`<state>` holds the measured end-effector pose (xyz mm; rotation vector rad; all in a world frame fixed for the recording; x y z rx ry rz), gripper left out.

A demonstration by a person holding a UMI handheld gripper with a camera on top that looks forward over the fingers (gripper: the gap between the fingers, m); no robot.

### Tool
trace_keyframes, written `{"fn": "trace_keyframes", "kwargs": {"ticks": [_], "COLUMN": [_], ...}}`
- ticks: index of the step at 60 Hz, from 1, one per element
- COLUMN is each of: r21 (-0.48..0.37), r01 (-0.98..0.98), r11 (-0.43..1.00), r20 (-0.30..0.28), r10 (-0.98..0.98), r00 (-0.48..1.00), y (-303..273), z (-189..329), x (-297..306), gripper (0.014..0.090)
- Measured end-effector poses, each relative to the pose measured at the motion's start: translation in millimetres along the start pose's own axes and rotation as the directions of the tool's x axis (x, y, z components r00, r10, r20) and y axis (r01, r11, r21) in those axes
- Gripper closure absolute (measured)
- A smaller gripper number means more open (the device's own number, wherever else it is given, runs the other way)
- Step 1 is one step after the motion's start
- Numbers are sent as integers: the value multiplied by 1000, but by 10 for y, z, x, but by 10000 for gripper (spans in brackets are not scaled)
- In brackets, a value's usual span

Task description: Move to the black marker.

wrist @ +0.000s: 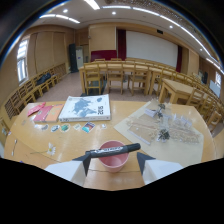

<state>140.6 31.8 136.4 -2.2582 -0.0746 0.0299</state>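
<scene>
— Looking along the gripper (pixel 113 161) in its own view, what sits ahead of it?

— A black cylindrical marker (pixel 113 149) lies crosswise over the rim of a small pink plastic bowl (pixel 113 156), which stands on the pale wooden worktop (pixel 30 145). The marker bridges the bowl, so it sits lifted off the wood, probably to leave room for fingers beneath or around it.

— And the fingers?

— Spread wide. Their dark tips flank the bowl, one at each side, with the marker just ahead and slightly above the line between them. Neither tip touches it, as far as I can judge.

— So the approach is nearly done?

— I would say so; the gripper is centred on the bowl, and only a short advance seems to remain. The risk is nudging the bowl and rolling the marker off.

— Anything else on the worktop?

— A large white book with a black map print (pixel 86 107) lies beyond, red and orange booklets (pixel 44 112) beside it, small cards (pixel 75 127) in a row nearer, and a clear plastic sheet with clutter (pixel 160 125) well apart.
</scene>
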Motion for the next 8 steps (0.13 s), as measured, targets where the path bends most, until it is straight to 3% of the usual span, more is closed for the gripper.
{"fn": "trace_keyframes", "kwargs": {"ticks": [8], "r21": [-6], "r01": [-1], "r11": [1000], "r20": [2], "r10": [1], "r00": [1000], "y": [20], "z": [15], "x": [3], "gripper": [185]}}
